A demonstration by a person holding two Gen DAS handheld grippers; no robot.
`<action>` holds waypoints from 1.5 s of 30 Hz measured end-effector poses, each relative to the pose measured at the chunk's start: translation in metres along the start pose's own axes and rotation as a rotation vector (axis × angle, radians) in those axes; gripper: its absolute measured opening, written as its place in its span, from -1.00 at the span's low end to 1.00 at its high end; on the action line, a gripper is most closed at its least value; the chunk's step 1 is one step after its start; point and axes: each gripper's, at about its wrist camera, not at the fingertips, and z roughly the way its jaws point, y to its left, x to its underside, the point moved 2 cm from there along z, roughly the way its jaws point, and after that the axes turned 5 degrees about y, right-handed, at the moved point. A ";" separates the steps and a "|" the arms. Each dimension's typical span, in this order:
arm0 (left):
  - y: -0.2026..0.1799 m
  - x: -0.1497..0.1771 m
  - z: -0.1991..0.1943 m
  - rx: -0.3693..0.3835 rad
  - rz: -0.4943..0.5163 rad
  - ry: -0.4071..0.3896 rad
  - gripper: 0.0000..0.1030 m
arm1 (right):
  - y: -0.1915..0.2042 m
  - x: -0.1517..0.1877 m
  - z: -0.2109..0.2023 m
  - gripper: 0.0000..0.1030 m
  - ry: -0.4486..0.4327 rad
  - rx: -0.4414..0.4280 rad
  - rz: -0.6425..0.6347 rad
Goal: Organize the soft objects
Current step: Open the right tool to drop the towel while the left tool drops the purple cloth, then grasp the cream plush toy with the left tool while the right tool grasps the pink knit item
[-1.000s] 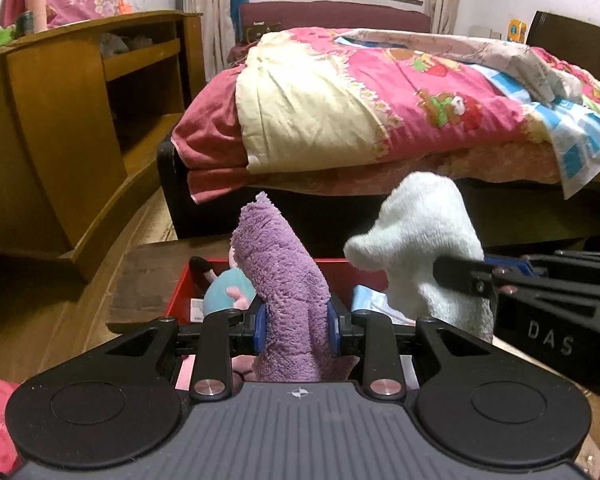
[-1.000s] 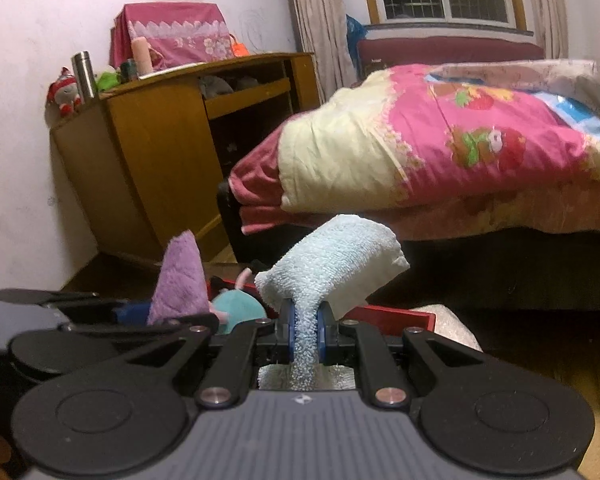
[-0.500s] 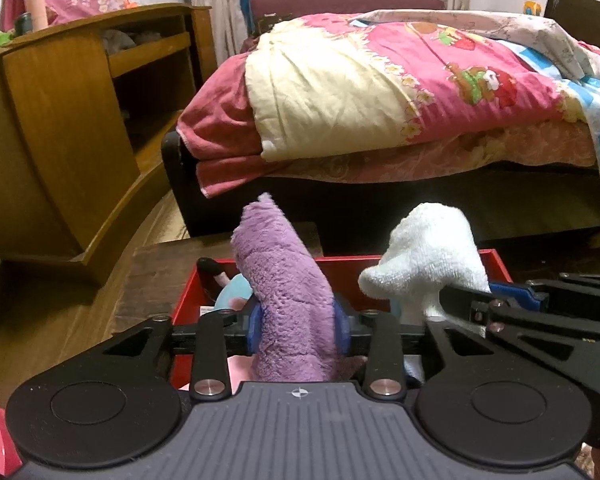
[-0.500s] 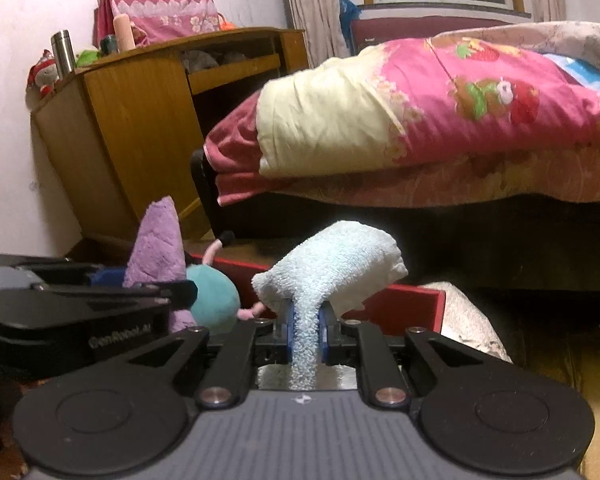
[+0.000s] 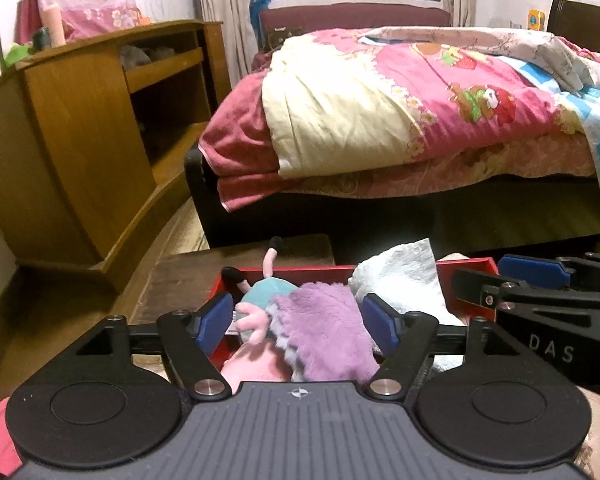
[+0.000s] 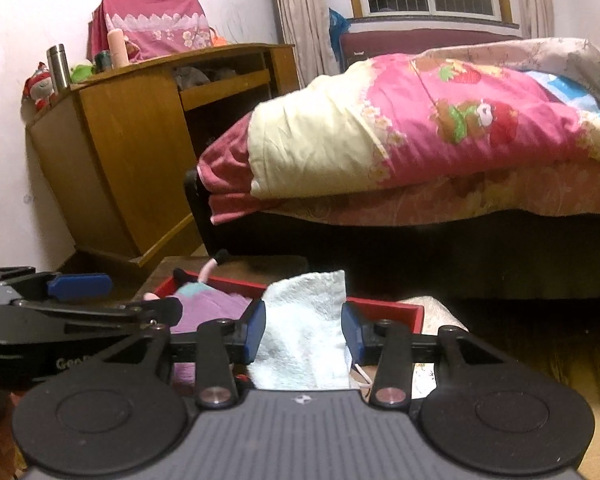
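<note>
A red bin (image 5: 466,270) stands on a low dark wooden table in front of me. In it lie a purple fuzzy cloth (image 5: 324,332), a white towel (image 5: 400,280) and a pig plush toy (image 5: 260,300) in a teal dress. My left gripper (image 5: 298,322) is open, its blue pads either side of the purple cloth. My right gripper (image 6: 303,330) is open around the white towel (image 6: 304,320); the purple cloth (image 6: 208,312) lies to its left in the red bin (image 6: 380,308).
A bed with a pink and cream quilt (image 5: 400,112) stands close behind the bin. A wooden cabinet (image 5: 80,140) is at the left. A beige cloth (image 6: 432,312) lies beside the bin's right wall. Each gripper shows at the edge of the other's view.
Both grippers lowered toward the bin and opened. The purple cloth and the white towel, held upright before, now lie slumped in the bin.
</note>
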 end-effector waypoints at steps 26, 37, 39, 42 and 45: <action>-0.005 0.090 -0.068 0.106 -0.015 0.154 0.47 | 0.021 0.086 -0.103 -0.50 0.178 -0.005 0.005; -0.042 0.130 -0.048 0.196 0.042 0.294 0.48 | 0.023 0.120 -0.124 -0.50 0.246 -0.024 0.062; -0.049 0.137 -0.038 0.201 0.053 0.330 0.48 | 0.022 0.125 -0.127 -0.50 0.257 0.008 0.070; -0.053 0.147 -0.025 0.198 0.067 0.366 0.48 | 0.017 0.132 -0.133 -0.50 0.268 0.030 0.085; -0.053 0.151 -0.019 0.239 0.043 0.399 0.33 | 0.015 0.137 -0.134 -0.50 0.296 0.011 0.106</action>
